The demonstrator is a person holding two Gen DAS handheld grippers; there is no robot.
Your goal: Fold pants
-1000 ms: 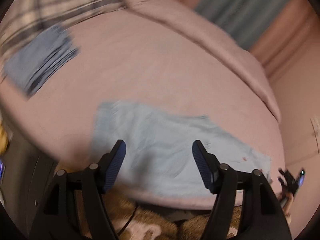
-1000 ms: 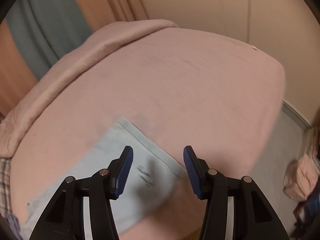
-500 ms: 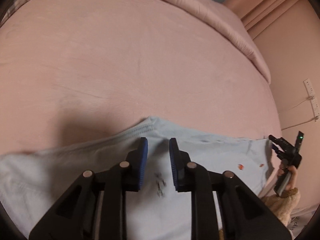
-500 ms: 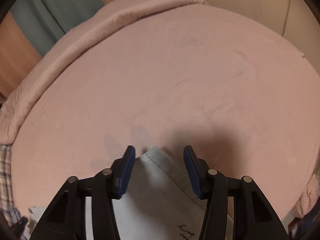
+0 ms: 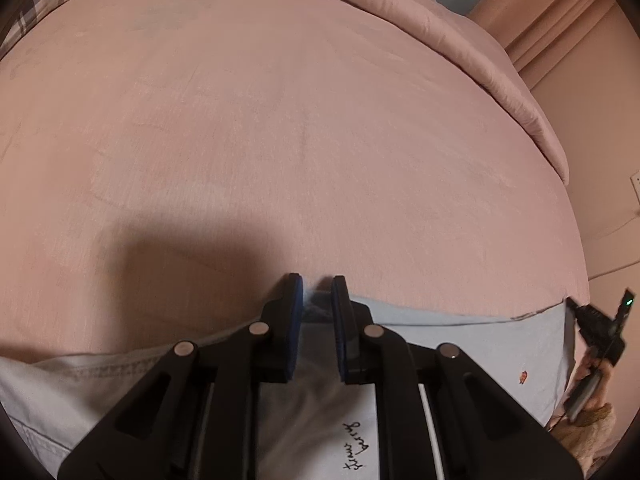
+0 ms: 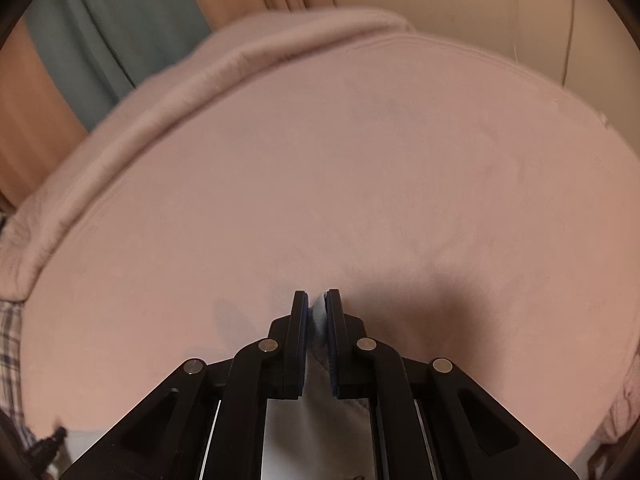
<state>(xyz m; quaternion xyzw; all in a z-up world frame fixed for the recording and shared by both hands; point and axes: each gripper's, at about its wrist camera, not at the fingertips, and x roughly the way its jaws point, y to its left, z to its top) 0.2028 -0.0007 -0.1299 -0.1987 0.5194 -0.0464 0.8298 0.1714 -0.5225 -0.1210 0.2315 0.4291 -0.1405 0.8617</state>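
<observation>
On pink bed (image 5: 280, 140), both tools clamped on pale blue pants (image 5: 480, 360), rolled duvet (image 5: 460, 40) behind.

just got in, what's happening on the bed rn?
A person with a handheld gripper in each hand is folding light blue pants laid flat near the front edge of a pink bed. The left gripper is pinched on the far edge of the fabric around the middle, and the right gripper is pinched on a far corner of it. Both have the cloth between their pads, low at the bed surface. No fold is visible yet.
</observation>
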